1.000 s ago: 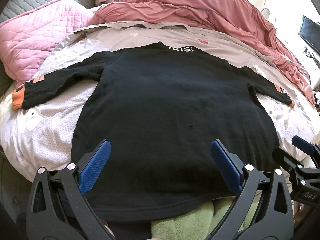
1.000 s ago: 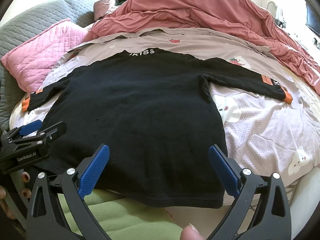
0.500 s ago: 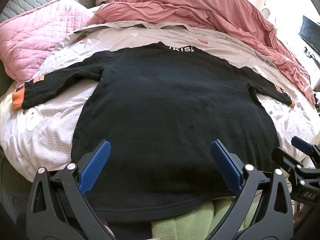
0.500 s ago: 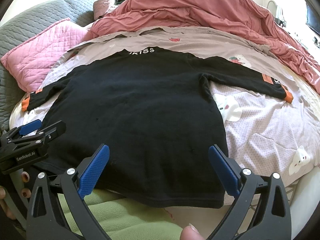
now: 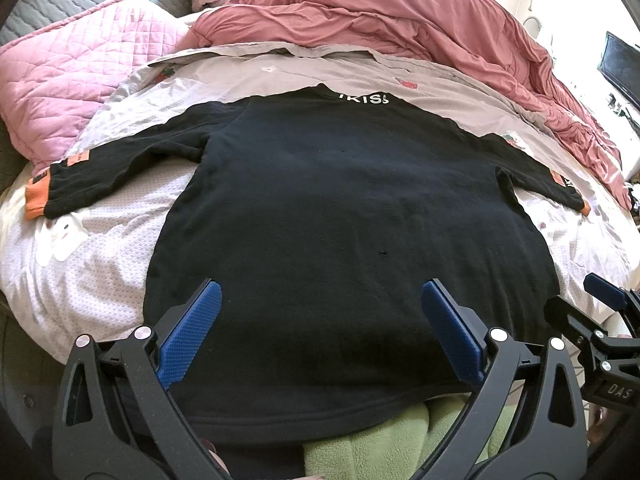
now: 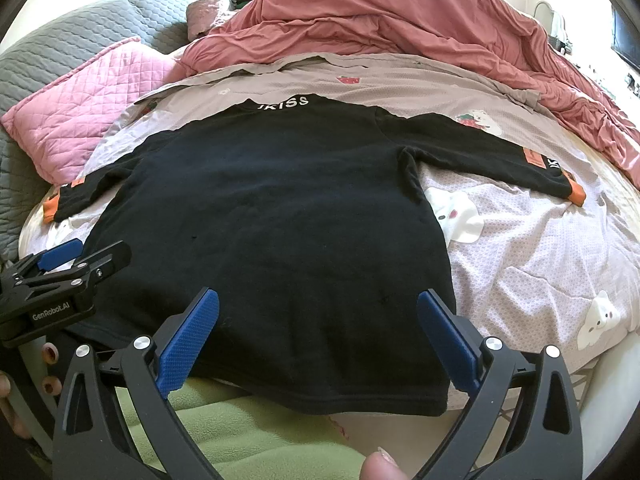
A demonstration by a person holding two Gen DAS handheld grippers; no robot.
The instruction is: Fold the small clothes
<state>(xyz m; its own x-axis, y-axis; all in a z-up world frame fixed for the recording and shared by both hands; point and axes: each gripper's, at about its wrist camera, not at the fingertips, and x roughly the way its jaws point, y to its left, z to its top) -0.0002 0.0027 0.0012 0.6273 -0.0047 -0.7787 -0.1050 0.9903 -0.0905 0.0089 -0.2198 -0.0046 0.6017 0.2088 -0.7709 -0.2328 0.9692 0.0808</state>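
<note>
Rumpled bedding fills both views: a pale printed bedsheet covers the bed, a dusty-red duvet is heaped along its far side, and a pink quilted pillow sits at the far left corner against a grey quilted headboard. A black sweatshirt lies flat on the sheet with its back up, its collar with white lettering toward the duvet, both sleeves spread outward to the sides, orange cuffs at their ends. Its hem reaches the near edge of the bed, where it overlaps a green fleece cloth. The left gripper hovers over the hem's left part, its blue-padded jaws spread wide and holding nothing. The right gripper hovers over the hem's right corner, jaws likewise spread wide and empty.
</note>
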